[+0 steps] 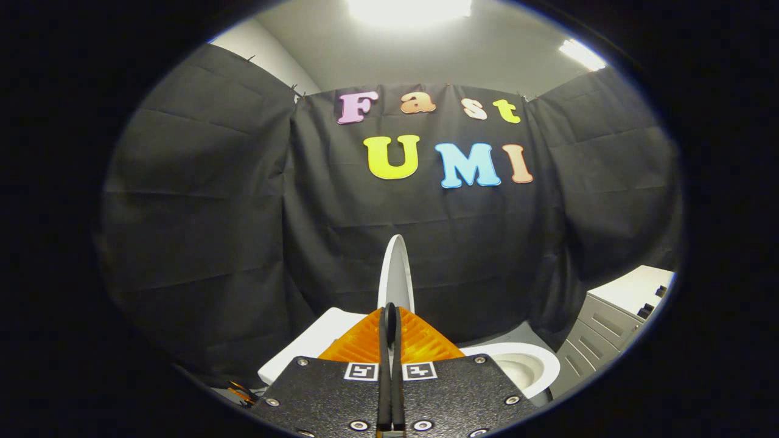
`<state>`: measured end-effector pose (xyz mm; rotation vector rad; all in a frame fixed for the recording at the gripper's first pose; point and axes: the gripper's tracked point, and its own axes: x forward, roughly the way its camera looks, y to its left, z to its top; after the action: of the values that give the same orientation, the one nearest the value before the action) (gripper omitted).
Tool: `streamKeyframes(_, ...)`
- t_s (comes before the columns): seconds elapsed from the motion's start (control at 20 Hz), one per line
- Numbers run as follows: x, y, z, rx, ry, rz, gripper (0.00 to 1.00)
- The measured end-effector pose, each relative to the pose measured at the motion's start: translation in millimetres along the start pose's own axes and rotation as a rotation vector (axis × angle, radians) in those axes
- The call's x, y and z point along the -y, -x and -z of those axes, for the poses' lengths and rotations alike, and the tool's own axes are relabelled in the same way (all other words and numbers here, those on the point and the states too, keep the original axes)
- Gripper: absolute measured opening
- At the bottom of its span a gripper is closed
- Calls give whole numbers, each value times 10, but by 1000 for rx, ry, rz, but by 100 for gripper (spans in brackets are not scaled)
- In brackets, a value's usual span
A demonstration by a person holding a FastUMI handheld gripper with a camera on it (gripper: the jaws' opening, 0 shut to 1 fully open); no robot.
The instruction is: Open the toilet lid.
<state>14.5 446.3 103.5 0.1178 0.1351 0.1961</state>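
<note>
Between the closed fingers the toilet lid stands edge-on, pinched thin; a slip could slam it onto the bowl

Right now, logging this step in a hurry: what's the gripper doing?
Gripper: closed, both fingers pinching the edge of the raised toilet lid, which stands upright above the open bowl.
</note>
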Motion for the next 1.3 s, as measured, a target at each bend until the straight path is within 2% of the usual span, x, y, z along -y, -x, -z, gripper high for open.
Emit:
streamKeyframes(0.25,-413,-31,119,-10,16,-135,0)
streamKeyframes(0.4,-459,-32,136,-23,-21,-160,1)
streamKeyframes(0.6,-693,-127,169,-50,-50,-236,3)
streamKeyframes(0.75,-775,-139,197,-67,-5,-244,3)
streamKeyframes(1.1,-766,-150,193,-68,5,-242,3)
streamKeyframes(1.2,-726,-150,153,-63,38,-230,6)
streamKeyframes(1.3,-728,-153,223,-82,13,-246,12)
